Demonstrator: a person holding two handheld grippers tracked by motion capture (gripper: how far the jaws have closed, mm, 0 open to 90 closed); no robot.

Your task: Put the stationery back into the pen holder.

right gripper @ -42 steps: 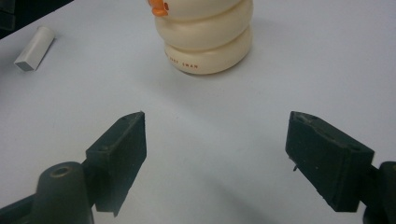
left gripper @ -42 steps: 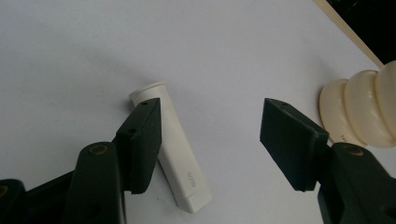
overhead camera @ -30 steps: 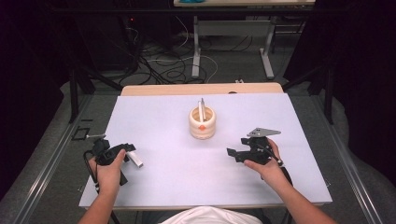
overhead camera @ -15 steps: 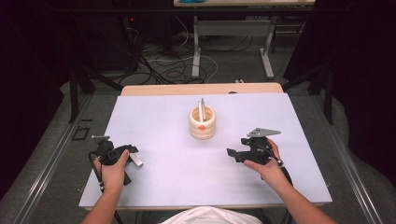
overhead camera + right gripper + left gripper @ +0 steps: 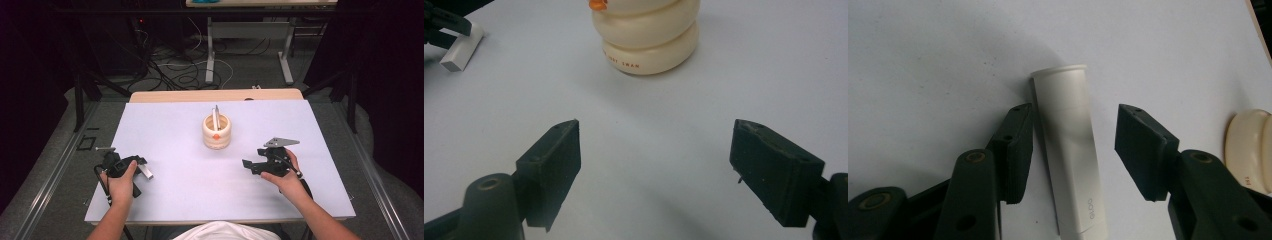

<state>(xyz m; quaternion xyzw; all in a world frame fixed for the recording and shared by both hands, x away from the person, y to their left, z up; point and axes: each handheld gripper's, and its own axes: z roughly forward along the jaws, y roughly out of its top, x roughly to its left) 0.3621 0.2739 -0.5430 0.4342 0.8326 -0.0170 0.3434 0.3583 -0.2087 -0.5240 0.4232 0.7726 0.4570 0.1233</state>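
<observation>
Left gripper [image 5: 1073, 150] lowered over a white tube [image 5: 1070, 150] that lies flat on the pale worktop [image 5: 175, 200], seen along the gripper's own jaws. The jaws stand apart with the tube between them: the left-hand jaw in this view lies close against the tube's side, possibly touching it, though the shadow there makes contact hard to judge; the other jaw is clear of it, with bare worktop in the gap. The tube's flanged end points away from the gripper, and faint grey lettering marks the near end.

In the high view the left gripper [image 5: 131, 165] sits near the front left part of the worktop, held in the person's left hand [image 5: 121, 182], with the white tube [image 5: 145, 172] projecting from it toward the centre. The right gripper [image 5: 250, 165], held in the right hand [image 5: 282, 175], rests low over the front right area, well apart from the tube; its jaws are spread wide with only bare surface between them, as the right gripper view [image 5: 654, 165] confirms.

A cream ribbed holder [image 5: 217, 131] stands upright near the middle of the worktop, between the two grippers and farther from the person, with a slim white stick [image 5: 216, 116] standing in it and an orange spot on its front.
</observation>
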